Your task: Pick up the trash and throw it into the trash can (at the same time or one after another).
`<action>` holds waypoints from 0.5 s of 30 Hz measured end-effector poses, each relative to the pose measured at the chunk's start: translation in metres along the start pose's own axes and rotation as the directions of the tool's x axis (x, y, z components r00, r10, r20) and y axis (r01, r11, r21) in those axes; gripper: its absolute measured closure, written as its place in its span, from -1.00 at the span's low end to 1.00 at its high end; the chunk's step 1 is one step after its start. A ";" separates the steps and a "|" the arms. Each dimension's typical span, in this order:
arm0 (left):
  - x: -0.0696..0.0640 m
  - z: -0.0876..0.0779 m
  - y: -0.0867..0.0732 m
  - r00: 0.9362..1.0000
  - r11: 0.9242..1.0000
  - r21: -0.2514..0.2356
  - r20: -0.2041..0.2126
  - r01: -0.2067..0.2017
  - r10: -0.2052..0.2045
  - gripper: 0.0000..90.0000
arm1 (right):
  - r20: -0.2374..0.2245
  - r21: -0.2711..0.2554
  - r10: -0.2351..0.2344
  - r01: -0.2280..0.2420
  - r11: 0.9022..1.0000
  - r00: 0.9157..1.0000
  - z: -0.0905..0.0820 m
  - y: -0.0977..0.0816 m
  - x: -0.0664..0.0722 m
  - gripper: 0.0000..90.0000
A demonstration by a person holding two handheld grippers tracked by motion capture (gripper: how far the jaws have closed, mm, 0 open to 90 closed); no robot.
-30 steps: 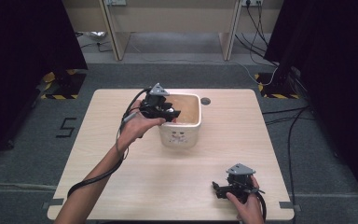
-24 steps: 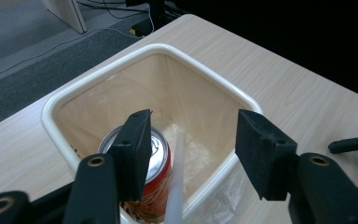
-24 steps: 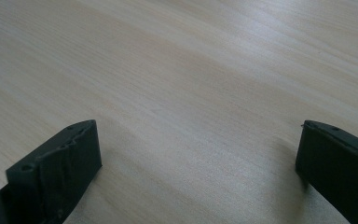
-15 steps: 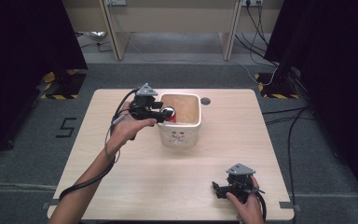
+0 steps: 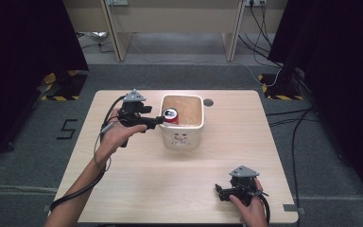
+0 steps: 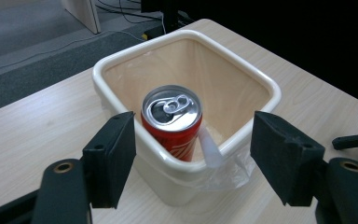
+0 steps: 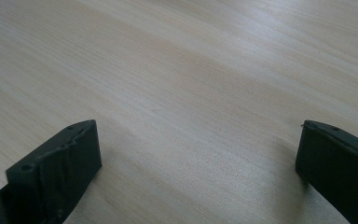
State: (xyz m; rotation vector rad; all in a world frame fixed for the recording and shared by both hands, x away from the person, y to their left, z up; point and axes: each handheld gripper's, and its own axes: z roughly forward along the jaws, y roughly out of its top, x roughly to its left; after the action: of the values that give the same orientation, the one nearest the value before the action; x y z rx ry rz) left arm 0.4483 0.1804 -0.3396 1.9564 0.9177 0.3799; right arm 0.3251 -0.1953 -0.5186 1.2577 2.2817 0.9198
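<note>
inside bin (image 6: 261, 84), can (image 6: 172, 119) (jaws just opened, clear).

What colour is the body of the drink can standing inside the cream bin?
Red body, silver top; clearest in the left gripper view.

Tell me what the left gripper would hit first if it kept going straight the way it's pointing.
Probably the near rim of the cream bin, then the red can standing inside it. The left gripper has open jaws, which have just been opening.
</note>
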 end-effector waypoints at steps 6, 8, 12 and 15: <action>0.007 -0.009 -0.010 1.000 1.000 -0.013 -0.004 0.023 -0.023 -0.33 | 0.000 0.001 0.001 -0.001 1.000 1.000 0.000 0.000 0.000 -0.99; 0.008 -0.012 -0.015 1.000 1.000 -0.016 -0.003 0.026 -0.026 -0.34 | 0.000 0.001 0.001 -0.001 1.000 1.000 0.000 0.000 0.000 -0.99; 0.009 -0.018 -0.023 1.000 0.999 -0.020 -0.012 0.026 -0.026 -0.36 | 0.000 0.001 0.001 -0.001 1.000 1.000 0.000 0.000 0.000 -0.99; 0.010 -0.021 -0.030 0.999 0.999 -0.019 -0.021 0.026 -0.026 -0.38 | 0.000 0.001 0.002 -0.002 1.000 1.000 0.000 0.000 0.000 -0.99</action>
State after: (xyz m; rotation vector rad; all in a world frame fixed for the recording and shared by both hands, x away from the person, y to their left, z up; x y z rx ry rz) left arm 0.4293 0.2101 -0.3545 1.9247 0.9487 0.3937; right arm 0.3249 -0.1952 -0.5186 1.2604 2.2818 0.9197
